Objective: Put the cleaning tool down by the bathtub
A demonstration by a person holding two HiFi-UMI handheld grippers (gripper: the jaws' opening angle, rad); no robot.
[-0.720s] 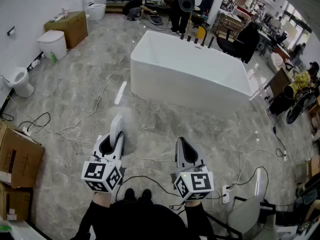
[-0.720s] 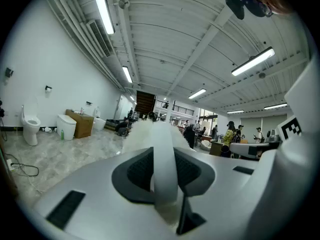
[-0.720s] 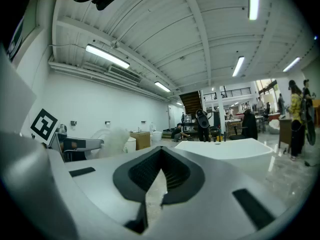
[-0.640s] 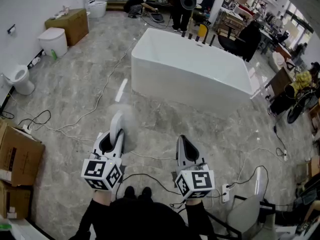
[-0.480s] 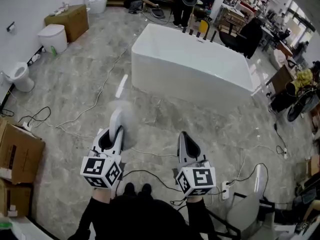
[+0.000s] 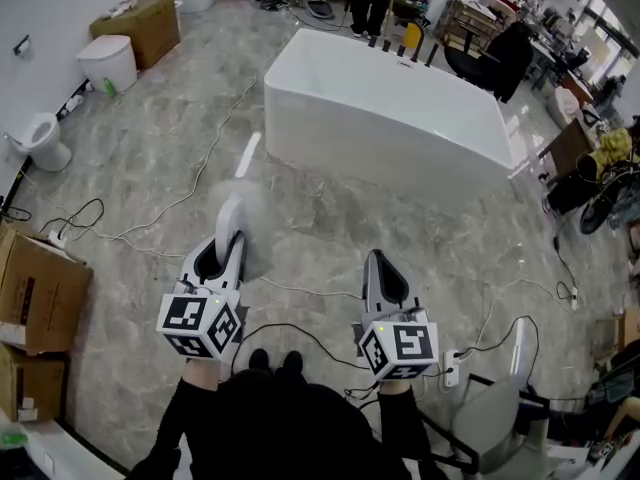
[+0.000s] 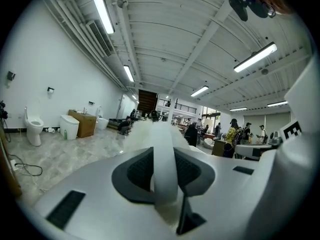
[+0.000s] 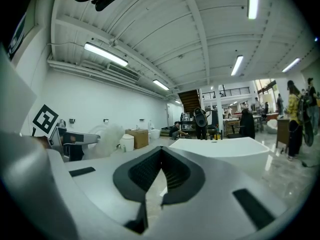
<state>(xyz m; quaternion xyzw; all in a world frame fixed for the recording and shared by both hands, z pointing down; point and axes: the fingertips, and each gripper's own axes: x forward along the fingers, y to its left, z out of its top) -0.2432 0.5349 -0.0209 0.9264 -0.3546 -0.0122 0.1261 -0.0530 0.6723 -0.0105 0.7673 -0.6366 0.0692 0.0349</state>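
My left gripper [image 6: 232,230] is shut on the cleaning tool [image 6: 240,211], a white flat handle with a fluffy white head that points up and ahead. In the left gripper view the handle [image 7: 164,170] runs between the dark pads [image 7: 137,170], and the fluffy head [image 7: 144,134] rises beyond the tips. The head [image 8: 107,139] also shows at the left of the right gripper view. My right gripper [image 6: 379,268] is shut with nothing in it. The white bathtub [image 6: 390,118] stands a few steps ahead on the marble floor, well apart from both grippers, and it shows straight ahead [image 8: 225,146] in the right gripper view.
Toilets [image 6: 42,141] and a wooden cabinet [image 6: 140,23] line the left wall. Cardboard boxes [image 6: 38,296] stand at my near left. Cables [image 6: 190,203] cross the floor, with a power strip [image 6: 450,368] and a white chair [image 6: 500,423] at my near right. People stand behind the tub.
The tub has drawn slightly nearer and higher in the head view. Both grippers keep their pose, and the tool stays in the left one.
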